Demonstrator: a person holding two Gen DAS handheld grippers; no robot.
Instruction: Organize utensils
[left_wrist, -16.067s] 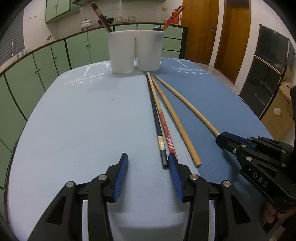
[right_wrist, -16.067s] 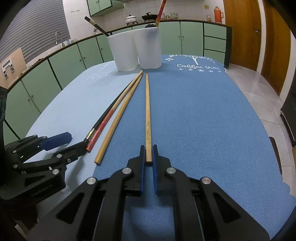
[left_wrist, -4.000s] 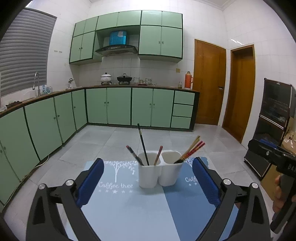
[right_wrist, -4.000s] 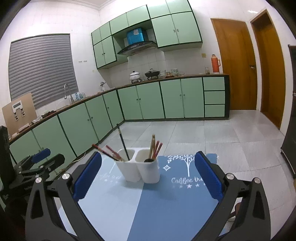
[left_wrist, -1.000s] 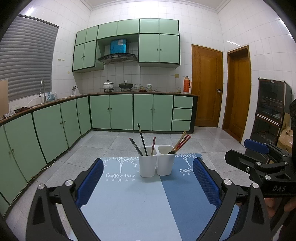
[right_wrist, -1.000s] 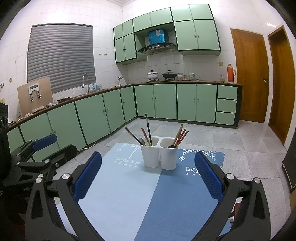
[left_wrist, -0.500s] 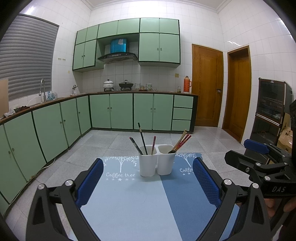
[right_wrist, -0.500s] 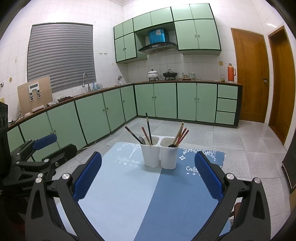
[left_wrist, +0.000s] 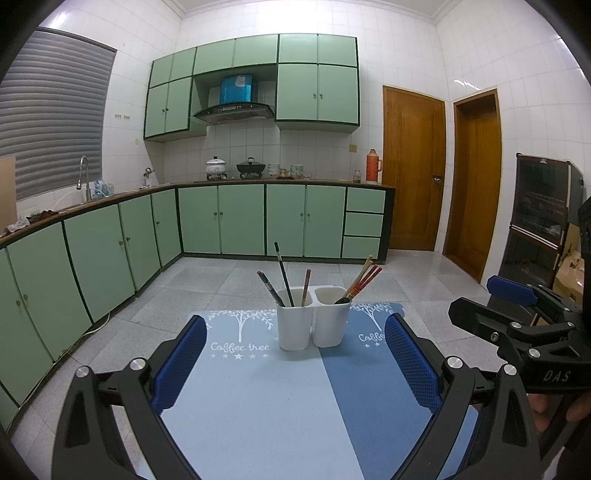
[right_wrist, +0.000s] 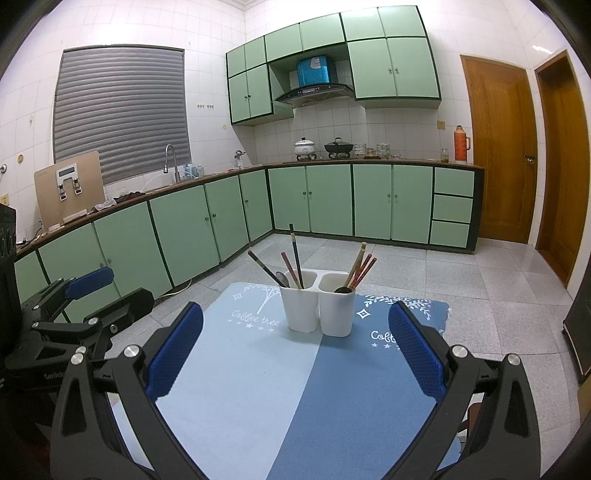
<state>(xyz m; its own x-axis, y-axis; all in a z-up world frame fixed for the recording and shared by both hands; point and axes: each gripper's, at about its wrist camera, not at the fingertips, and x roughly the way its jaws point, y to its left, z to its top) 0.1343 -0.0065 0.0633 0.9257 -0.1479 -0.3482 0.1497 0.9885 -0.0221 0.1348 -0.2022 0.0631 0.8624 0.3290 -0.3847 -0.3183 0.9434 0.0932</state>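
**Both grippers empty, every utensil standing in the holder**

Two grippers hang above the near end of the table, well back from the white two-cup holder (left_wrist: 313, 318). The left gripper (left_wrist: 293, 363) has its jaws spread as wide as they show, nothing between them; the right gripper (right_wrist: 295, 354) is the same, wide and empty. No utensil lies on the blue mat (left_wrist: 258, 398), so the sorting looks finished.

What could still go wrong comes from the holder itself. It is light-looking, stands near the far edge of the mat, and carries long sticks that rise well above its rim. A gripper swept forward at that height would catch the tops and could lever the holder over or push it off the far edge.

The chopsticks in the left cup (right_wrist: 293, 254) stand with their long axes steeply upright, grip ends up, fanning out: one leans left, one is nearly vertical. Those in the right cup (right_wrist: 360, 264) lean together up and to the right. A dark spoon bowl (right_wrist: 342, 290) shows at that cup's rim.
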